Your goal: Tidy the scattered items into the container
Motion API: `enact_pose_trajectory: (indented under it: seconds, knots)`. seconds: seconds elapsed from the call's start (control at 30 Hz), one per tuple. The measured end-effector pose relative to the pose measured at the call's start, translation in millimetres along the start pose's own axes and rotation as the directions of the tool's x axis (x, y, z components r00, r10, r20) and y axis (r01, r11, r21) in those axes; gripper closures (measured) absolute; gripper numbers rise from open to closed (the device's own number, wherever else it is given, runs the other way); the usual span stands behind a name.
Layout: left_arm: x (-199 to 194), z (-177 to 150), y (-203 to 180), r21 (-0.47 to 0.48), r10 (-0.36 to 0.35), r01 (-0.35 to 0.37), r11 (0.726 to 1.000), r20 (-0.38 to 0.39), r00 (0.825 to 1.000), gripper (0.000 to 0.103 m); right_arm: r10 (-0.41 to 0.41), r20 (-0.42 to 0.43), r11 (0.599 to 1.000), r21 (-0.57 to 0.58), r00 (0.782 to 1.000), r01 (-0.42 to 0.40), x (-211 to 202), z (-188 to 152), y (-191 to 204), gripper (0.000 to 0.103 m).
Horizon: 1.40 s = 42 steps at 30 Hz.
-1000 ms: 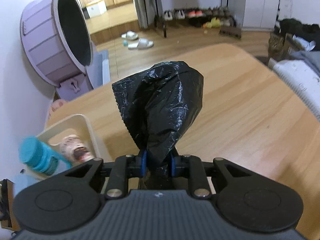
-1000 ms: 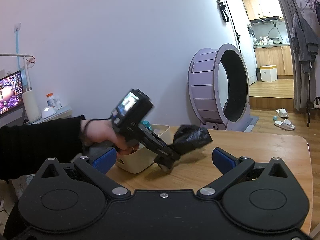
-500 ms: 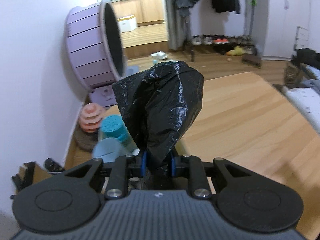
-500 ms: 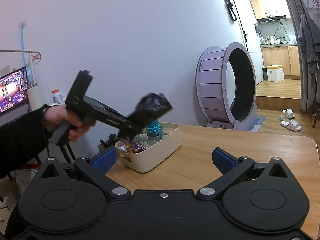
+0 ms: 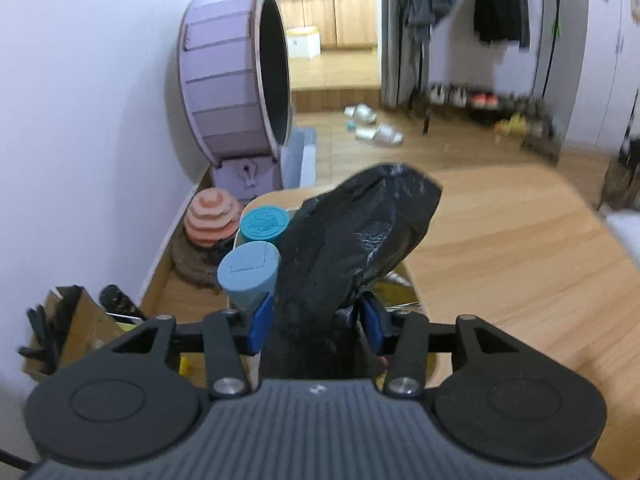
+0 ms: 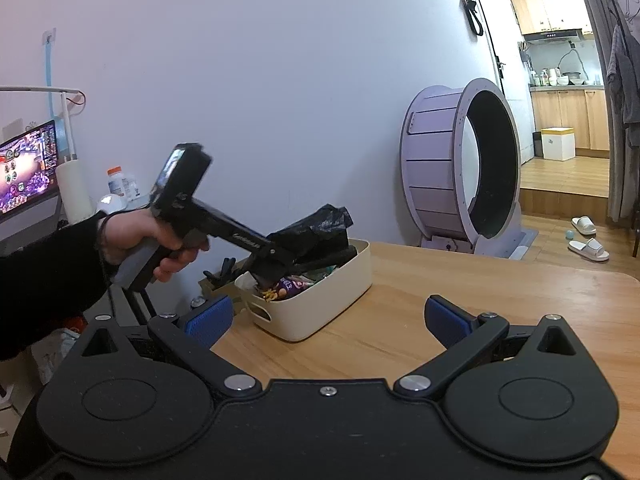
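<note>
Black bag over the bin, left jaws opening.

The black plastic bag (image 5: 352, 240) sits between the blue pads of the left gripper (image 5: 316, 320), long axis running away from the gripper and tilted up toward the desk's far edge. The jaws are opening, with the bag still between them. It hangs above the cream bin (image 6: 320, 308) near the desk's (image 6: 500, 292) wall-side edge, beside two blue caps (image 5: 256, 248). The right gripper (image 6: 326, 316) stands wide open, holding nothing.
</note>
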State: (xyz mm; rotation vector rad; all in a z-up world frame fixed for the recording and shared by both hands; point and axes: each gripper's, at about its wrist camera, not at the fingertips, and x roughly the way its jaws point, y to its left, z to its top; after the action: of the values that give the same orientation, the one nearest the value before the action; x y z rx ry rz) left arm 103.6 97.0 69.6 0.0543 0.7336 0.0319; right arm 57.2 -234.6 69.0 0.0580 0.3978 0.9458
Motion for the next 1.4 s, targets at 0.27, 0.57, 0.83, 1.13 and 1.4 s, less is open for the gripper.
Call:
enact_pose_trajectory:
  seconds: [0.27, 0.57, 0.83, 1.13, 1.4]
  knots:
    - [-59, -42, 16, -0.152, -0.092, 0.121, 0.981, 0.187, 0.978, 0.035, 0.025, 0.04, 1.0, 0.0, 0.999, -0.025, 13, 6, 15, 0.0]
    - [-67, -57, -4, -0.125, -0.029, 0.058, 0.99, 0.223, 0.974, 0.028, 0.02, 0.043, 1.0, 0.004, 0.999, -0.021, 38, 12, 32, 0.0]
    - [-66, -71, 4, -0.179, -0.018, 0.054, 0.982, 0.199, 0.98, 0.003, 0.003, -0.008, 1.0, -0.028, 1.0, -0.004, 62, 17, 51, 0.0]
    - [-68, -73, 22, -0.2, -0.006, 0.034, 0.979, 0.14, 0.99, 0.0, -0.073, -0.077, 0.994, -0.081, 0.994, 0.067, 87, 34, 69, 0.0]
    - [-68, -73, 29, -0.19, 0.011, 0.006, 0.982, 0.087, 0.996, 0.0, -0.134, -0.127, 0.982, -0.146, 0.983, 0.115, 119, 56, 76, 0.0]
